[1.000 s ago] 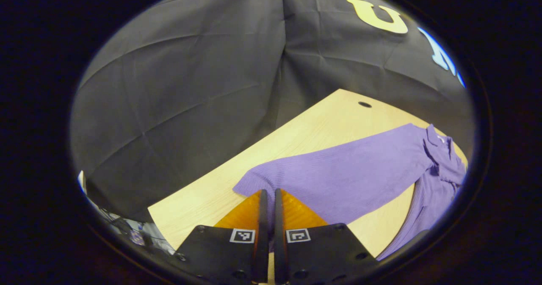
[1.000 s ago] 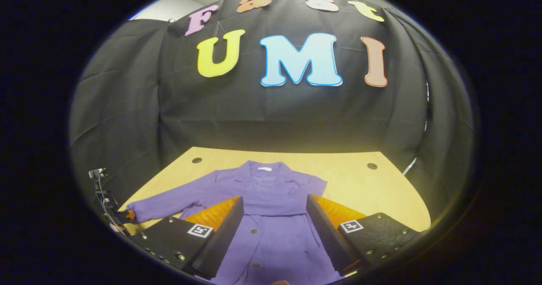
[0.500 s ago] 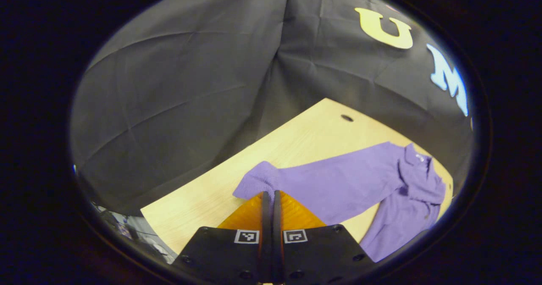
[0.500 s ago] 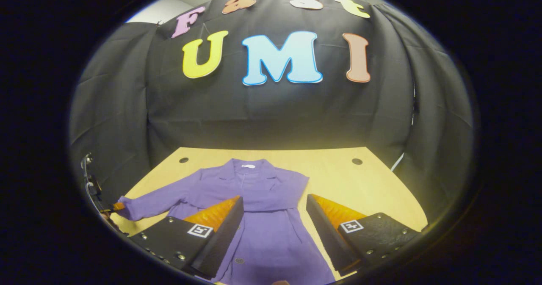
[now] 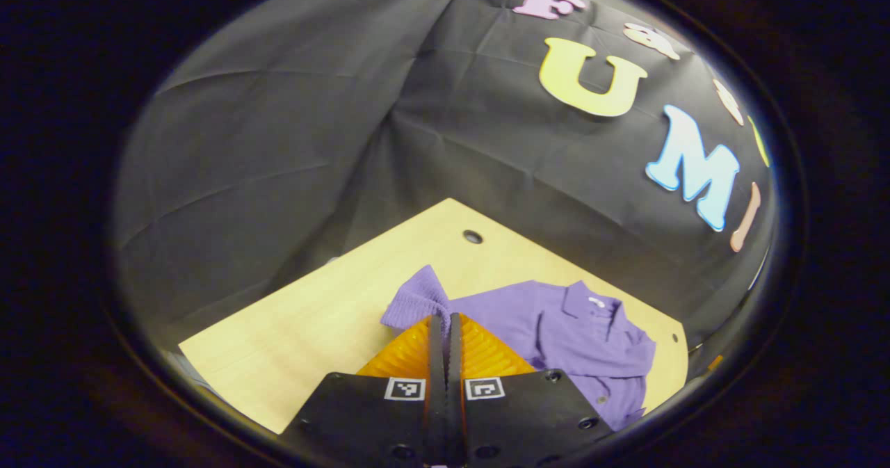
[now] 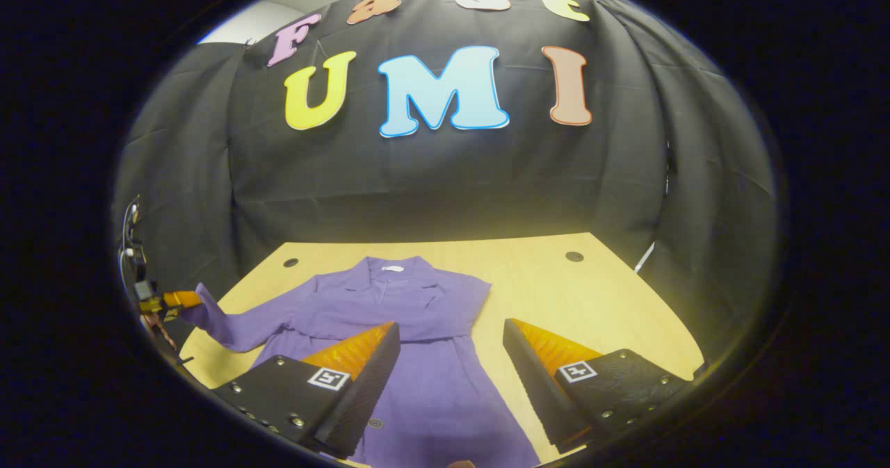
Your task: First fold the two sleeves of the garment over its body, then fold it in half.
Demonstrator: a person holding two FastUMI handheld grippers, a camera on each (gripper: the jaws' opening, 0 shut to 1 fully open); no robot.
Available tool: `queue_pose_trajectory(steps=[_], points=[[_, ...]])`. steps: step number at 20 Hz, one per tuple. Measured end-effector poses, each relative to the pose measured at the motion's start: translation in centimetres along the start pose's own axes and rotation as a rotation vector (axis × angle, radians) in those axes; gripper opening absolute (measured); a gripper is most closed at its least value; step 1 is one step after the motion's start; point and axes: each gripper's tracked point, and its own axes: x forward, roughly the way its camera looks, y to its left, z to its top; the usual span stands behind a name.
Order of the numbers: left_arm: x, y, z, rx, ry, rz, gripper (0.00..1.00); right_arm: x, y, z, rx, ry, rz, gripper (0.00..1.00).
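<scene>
Clenched on the purple cardigan's (image 6: 424,343) sleeve cuff (image 5: 416,301), the left gripper (image 5: 445,325) has lifted it bodyward, starting that sleeve's fold, while the right gripper (image 6: 450,346) hangs released.

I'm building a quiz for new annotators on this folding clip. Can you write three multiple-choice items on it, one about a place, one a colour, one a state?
1. Where does the garment lie?
A. on the wooden table
B. on the floor
C. on a chair

2. What colour is the garment?
A. green
B. purple
C. white

3. How does the left hand-held gripper stand?
A. wide open
B. shut on the sleeve cuff
C. shut on a button

Answers: 1 A, it lies spread on the tabletop. 2 B, purple knit throughout. 3 B, both fingers pinch the raised cuff; the right hand-held gripper stands open over the body.
</scene>
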Motion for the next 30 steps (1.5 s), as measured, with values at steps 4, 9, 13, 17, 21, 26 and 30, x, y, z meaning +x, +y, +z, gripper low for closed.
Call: queue_pose_trajectory(steps=[4, 9, 13, 17, 21, 26, 30], points=[[2.0, -7.1, 0.1, 0.049, 0.017, -0.102, 0.07, 0.3, -2.2, -0.3, 0.007, 0.003, -0.024, 0.93], [4.6, -15.7, -0.5, 0.083, 0.029, -0.217, 0.07, 0.6, -5.6, -0.3, -0.001, 0.008, -0.072, 0.93], [6.3, -22.7, -2.3, 0.100, 0.076, -0.318, 0.07, 1.2, -7.9, -0.5, 0.003, 0.022, -0.099, 0.93], [7.0, -29.7, -6.0, 0.194, 0.127, -0.426, 0.07, 1.4, -9.6, -1.2, 0.021, 0.045, -0.125, 0.93], [7.1, -34.7, -10.1, 0.272, 0.189, -0.506, 0.07, 1.2, -10.6, -2.1, 0.025, 0.067, -0.150, 0.93], [7.3, -37.9, -14.4, 0.336, 0.257, -0.564, 0.06, 1.0, -11.7, -3.8, 0.034, 0.098, -0.181, 0.93], [7.8, -39.3, -17.1, 0.358, 0.308, -0.580, 0.06, 0.3, -12.5, -4.8, 0.051, 0.118, -0.213, 0.93]])
